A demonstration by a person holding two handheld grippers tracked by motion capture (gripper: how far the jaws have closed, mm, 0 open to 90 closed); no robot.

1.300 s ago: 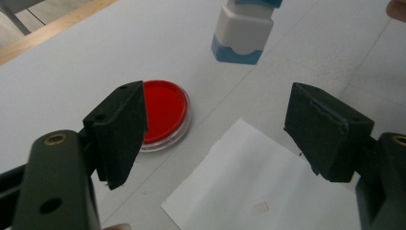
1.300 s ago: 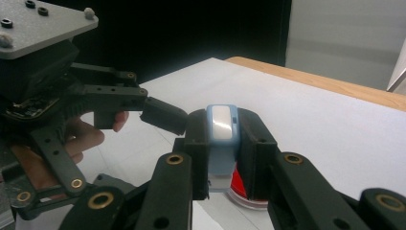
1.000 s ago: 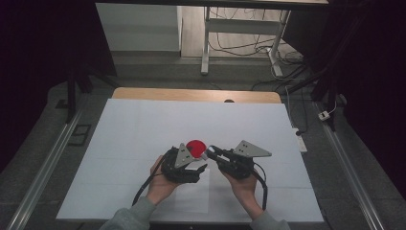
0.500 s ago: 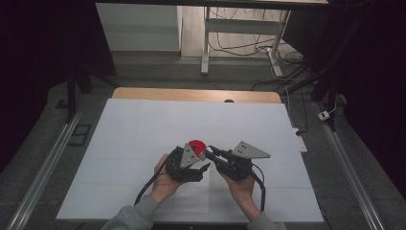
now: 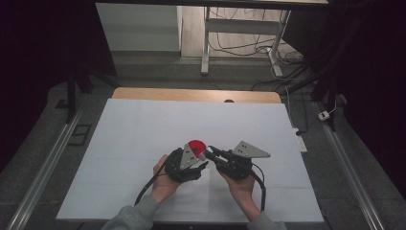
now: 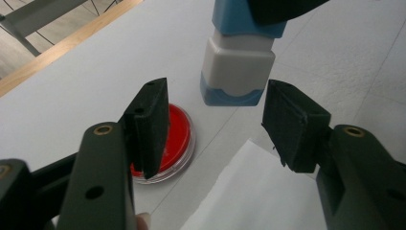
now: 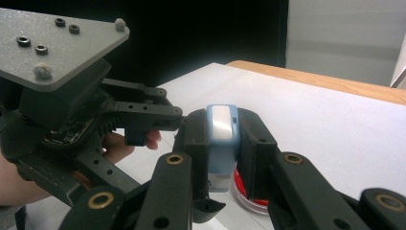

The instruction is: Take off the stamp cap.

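A blue and white stamp (image 7: 221,143) stands upright between the jaws of my right gripper (image 7: 221,158), which is shut on it. Its base (image 6: 232,91) rests on the table beside a round red ink pad (image 6: 179,136). My left gripper (image 6: 216,115) faces the stamp from close by. Its jaws have just been closing, but the pads (image 6: 151,124) press on nothing and the stamp stands just beyond their tips. In the high view the left gripper (image 5: 198,161) and right gripper (image 5: 209,153) meet tip to tip below the ink pad (image 5: 196,144).
A white sheet of paper (image 5: 191,196) lies on the white table top (image 5: 143,124) just in front of the hands. The table's wooden far edge (image 5: 191,94) runs along the back, with a metal frame and cables on the floor beyond.
The left gripper has turned a little, so its grey plate shows more from above. Both hands stay where they were and the right gripper keeps hold of the stamp.
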